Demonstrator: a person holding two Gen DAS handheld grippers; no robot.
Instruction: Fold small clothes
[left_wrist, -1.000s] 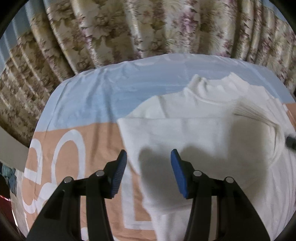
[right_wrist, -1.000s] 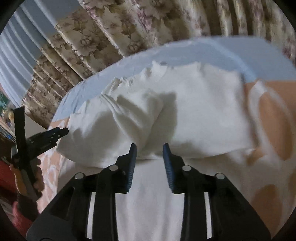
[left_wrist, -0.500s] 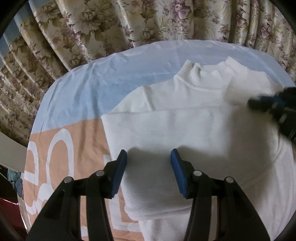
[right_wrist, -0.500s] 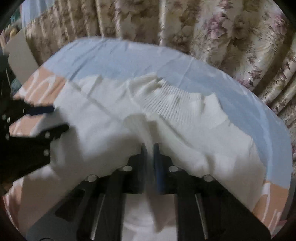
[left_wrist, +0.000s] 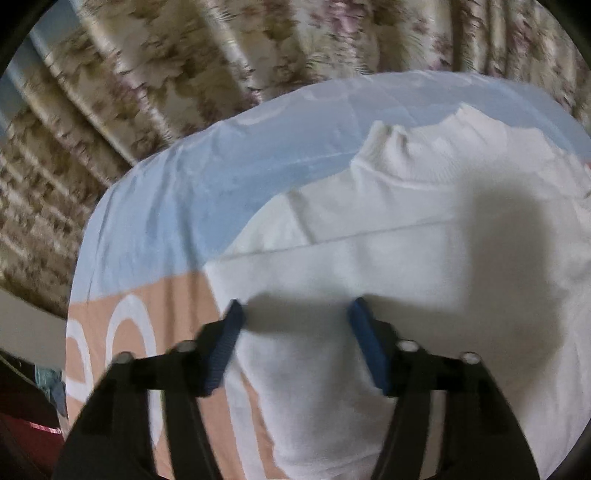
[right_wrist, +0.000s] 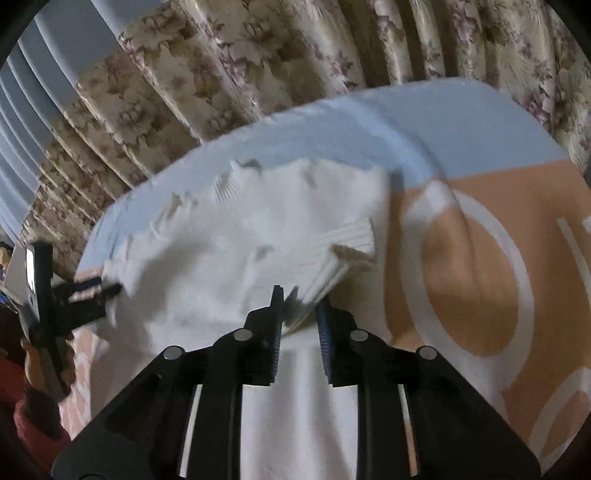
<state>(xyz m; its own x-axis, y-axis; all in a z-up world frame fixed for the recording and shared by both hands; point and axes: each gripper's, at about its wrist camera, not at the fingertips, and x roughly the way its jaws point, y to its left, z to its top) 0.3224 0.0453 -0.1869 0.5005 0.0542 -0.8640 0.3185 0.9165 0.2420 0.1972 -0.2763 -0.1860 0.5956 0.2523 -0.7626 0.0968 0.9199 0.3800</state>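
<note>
Presently, one white sweater lies on a sheet of pale blue and peach with white ring prints; whether a bed or a counter lies beneath cannot be told. The collar points toward the floral curtain at the far edge. One sleeve is folded across the chest, its straight edge running side to side in the left view.

Left tool: fingers spread wide, blue pads apart, hovering above the folded sleeve near the garment's left edge. Nothing sits between the pads. Bare sheet lies to its left, up to the sheet's edge. A dark shadow falls on the sweater's right half.

Right tool: fingers partly apart, with a ribbed cuff or hem lying between and just ahead of them. Motion blur streaks the cloth, so whether the pads touch it cannot be told. The sweater fills the middle of this view; open peach sheet extends to the right, with a raised wrinkle in it. The left tool shows at the left margin, by the garment's far side, held by a hand partly cut off by the frame.

Count: one garment, two tools, one sheet. Both views are blurred; the sweater's lower hem is hidden behind the tool bodies.
</note>
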